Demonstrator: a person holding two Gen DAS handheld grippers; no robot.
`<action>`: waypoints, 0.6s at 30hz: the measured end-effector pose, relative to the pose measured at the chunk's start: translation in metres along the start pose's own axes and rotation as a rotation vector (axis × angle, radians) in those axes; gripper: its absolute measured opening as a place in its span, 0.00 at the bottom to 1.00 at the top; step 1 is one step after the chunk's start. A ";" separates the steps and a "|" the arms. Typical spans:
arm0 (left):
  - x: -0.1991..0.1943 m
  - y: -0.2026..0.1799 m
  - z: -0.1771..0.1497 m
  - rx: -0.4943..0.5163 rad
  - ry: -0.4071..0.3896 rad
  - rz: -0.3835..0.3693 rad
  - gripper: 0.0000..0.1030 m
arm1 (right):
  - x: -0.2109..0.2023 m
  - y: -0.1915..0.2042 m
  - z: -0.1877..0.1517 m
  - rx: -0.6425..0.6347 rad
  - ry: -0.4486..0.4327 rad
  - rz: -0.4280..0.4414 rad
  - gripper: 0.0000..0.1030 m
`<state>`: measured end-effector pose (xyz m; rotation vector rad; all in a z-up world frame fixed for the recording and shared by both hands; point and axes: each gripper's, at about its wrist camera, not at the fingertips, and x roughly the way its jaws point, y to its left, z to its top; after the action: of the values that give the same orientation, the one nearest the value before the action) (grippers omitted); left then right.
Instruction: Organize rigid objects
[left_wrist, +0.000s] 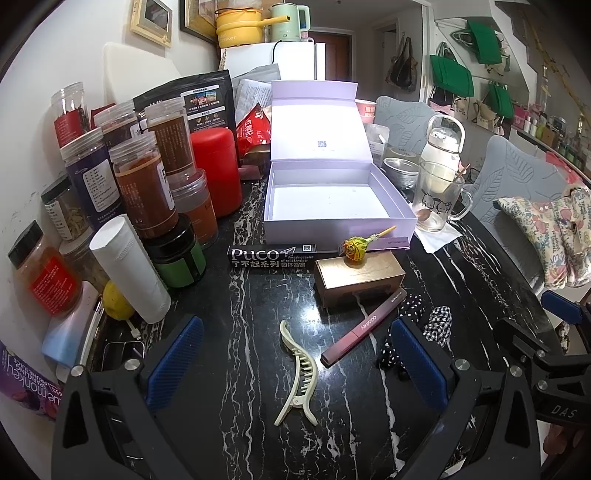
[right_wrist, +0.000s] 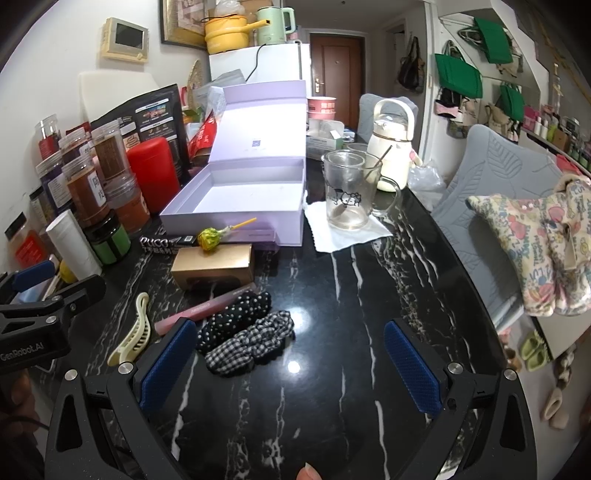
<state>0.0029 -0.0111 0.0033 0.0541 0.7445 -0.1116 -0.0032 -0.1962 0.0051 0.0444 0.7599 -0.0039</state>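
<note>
An open, empty lilac box (left_wrist: 332, 199) (right_wrist: 236, 206) stands at the back of the black marble table (right_wrist: 332, 295). In front of it lie a black PUCO box (left_wrist: 271, 254), a gold box (left_wrist: 360, 277) (right_wrist: 214, 266) with a lollipop (left_wrist: 354, 250) (right_wrist: 208, 239) on top, a mauve pen-like tube (left_wrist: 364, 326) (right_wrist: 207, 306), and a cream hair claw (left_wrist: 299, 373) (right_wrist: 133, 334). My left gripper (left_wrist: 295, 365) is open with the claw between its fingers. My right gripper (right_wrist: 291, 373) is open and empty beside two fabric scrunchies (right_wrist: 251, 336).
Several jars and a red canister (left_wrist: 216, 170) crowd the left side. A glass mug (right_wrist: 349, 192) on a white napkin and a white bottle (right_wrist: 391, 147) stand right of the lilac box. Grey chairs (right_wrist: 491, 192) line the table's right edge.
</note>
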 end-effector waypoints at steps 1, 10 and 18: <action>0.001 0.000 0.000 -0.002 0.003 0.000 1.00 | 0.001 0.001 0.000 -0.001 0.001 0.001 1.00; 0.014 0.006 -0.011 -0.019 0.046 -0.007 1.00 | 0.010 0.002 -0.004 -0.011 0.012 0.018 1.00; 0.030 0.011 -0.024 -0.034 0.103 -0.053 1.00 | 0.023 0.001 -0.011 -0.015 0.043 0.050 1.00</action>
<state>0.0102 -0.0003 -0.0347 0.0079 0.8506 -0.1476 0.0059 -0.1944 -0.0189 0.0492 0.8017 0.0503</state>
